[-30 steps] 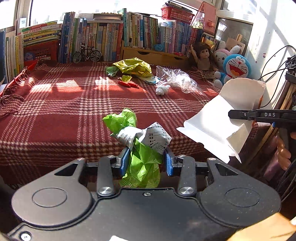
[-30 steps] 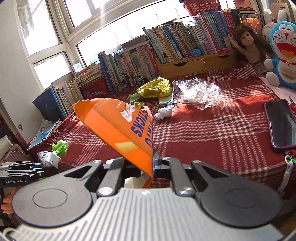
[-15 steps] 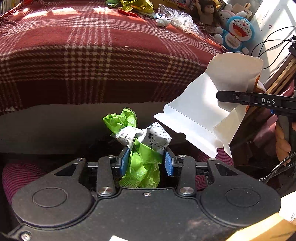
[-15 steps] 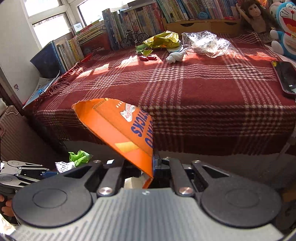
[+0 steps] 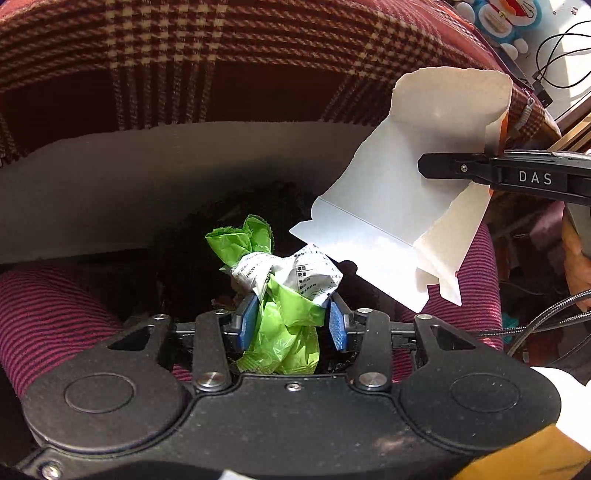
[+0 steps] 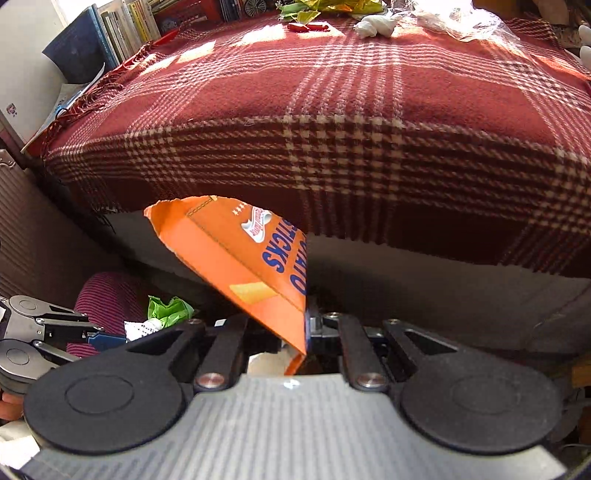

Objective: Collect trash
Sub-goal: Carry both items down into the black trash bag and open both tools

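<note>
My left gripper is shut on a crumpled wad of green plastic and printed white paper, held below the table's front edge over a dark space. The same wad and the left gripper show at the lower left of the right wrist view. My right gripper is shut on a flattened orange potato-sticks box. In the left wrist view the box's white inner side hangs to the right of the wad, pinched by the right gripper. More trash lies far back on the table: yellow-green wrappers, a white tissue, clear plastic.
A red plaid blanket covers the table and drapes over its front edge. A person's legs in magenta striped fabric flank the dark gap below. Books stand at the back left. Cables run at the right.
Both grippers have dropped from above the tabletop to below its front edge, carrying the wad and the box. Their grips have not changed.
</note>
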`<state>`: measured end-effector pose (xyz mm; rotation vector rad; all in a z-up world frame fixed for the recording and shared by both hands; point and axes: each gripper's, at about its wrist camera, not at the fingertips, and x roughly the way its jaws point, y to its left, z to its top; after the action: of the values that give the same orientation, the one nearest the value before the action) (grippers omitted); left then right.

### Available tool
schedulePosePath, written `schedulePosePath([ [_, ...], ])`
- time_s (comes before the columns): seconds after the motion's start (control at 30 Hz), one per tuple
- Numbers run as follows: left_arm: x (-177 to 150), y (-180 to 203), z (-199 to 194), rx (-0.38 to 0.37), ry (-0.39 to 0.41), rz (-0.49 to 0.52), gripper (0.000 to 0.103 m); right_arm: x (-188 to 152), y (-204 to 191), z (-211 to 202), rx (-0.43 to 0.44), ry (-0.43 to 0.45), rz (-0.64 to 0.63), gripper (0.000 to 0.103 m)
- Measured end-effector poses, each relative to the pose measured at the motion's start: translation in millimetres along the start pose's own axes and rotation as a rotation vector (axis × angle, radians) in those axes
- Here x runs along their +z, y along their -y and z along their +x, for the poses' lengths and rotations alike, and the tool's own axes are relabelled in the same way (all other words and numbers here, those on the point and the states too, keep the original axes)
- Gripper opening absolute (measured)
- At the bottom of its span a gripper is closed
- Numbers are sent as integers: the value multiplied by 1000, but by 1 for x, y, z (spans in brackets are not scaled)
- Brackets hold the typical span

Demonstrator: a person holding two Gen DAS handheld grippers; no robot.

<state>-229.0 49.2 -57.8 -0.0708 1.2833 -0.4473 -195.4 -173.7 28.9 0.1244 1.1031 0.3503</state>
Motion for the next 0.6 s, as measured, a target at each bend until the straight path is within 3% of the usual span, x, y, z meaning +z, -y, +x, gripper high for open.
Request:
schedulePosePath([
  [0.6,9,-9,23,4,-79,-32,39,9,-10,41,-1,-105,-45,23],
])
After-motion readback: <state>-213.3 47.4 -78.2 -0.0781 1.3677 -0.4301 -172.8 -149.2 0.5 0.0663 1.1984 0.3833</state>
